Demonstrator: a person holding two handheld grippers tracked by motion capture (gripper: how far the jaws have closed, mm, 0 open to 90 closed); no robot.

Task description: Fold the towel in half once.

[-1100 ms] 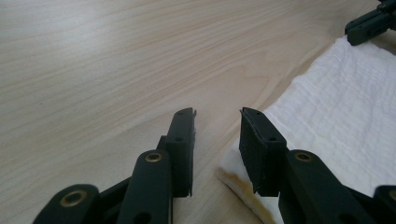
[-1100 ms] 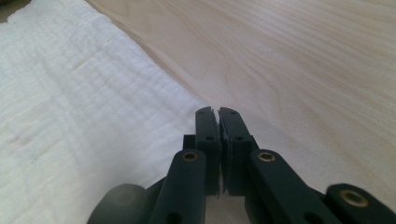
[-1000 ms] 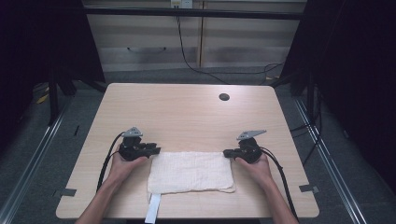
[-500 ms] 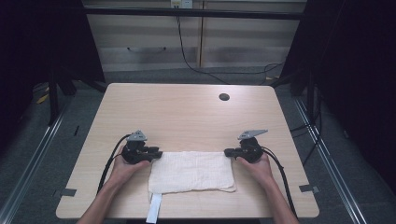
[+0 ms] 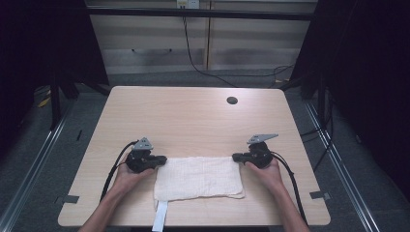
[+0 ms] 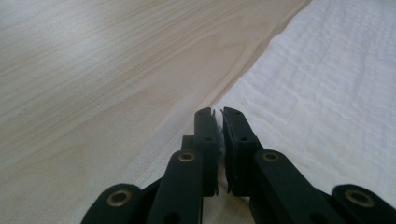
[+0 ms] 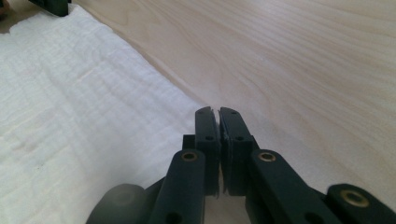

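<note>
A white waffle-weave towel (image 5: 198, 176) lies flat near the front of the wooden table (image 5: 193, 116). My left gripper (image 5: 163, 158) sits at its far left corner. Its jaws have just been closing, and in the left gripper view (image 6: 217, 112) they stand together with a sliver of the towel (image 6: 327, 84) pinched between them. My right gripper (image 5: 235, 157) is at the far right corner. In the right gripper view (image 7: 218, 110) its jaws are shut on the edge of the towel (image 7: 70, 102). Both grippers lie low on the table, pointing inward at each other.
A dark round hole (image 5: 232, 100) sits in the table at the back right. A white strip (image 5: 160, 217) runs from the towel's front left corner over the table's front edge. Grey tape pieces (image 5: 71, 198) (image 5: 319, 195) mark the front corners. The left gripper's tip (image 7: 53, 5) shows far off.
The left gripper has shifted slightly toward the towel's far left corner. The right hand and the towel lie as before.
</note>
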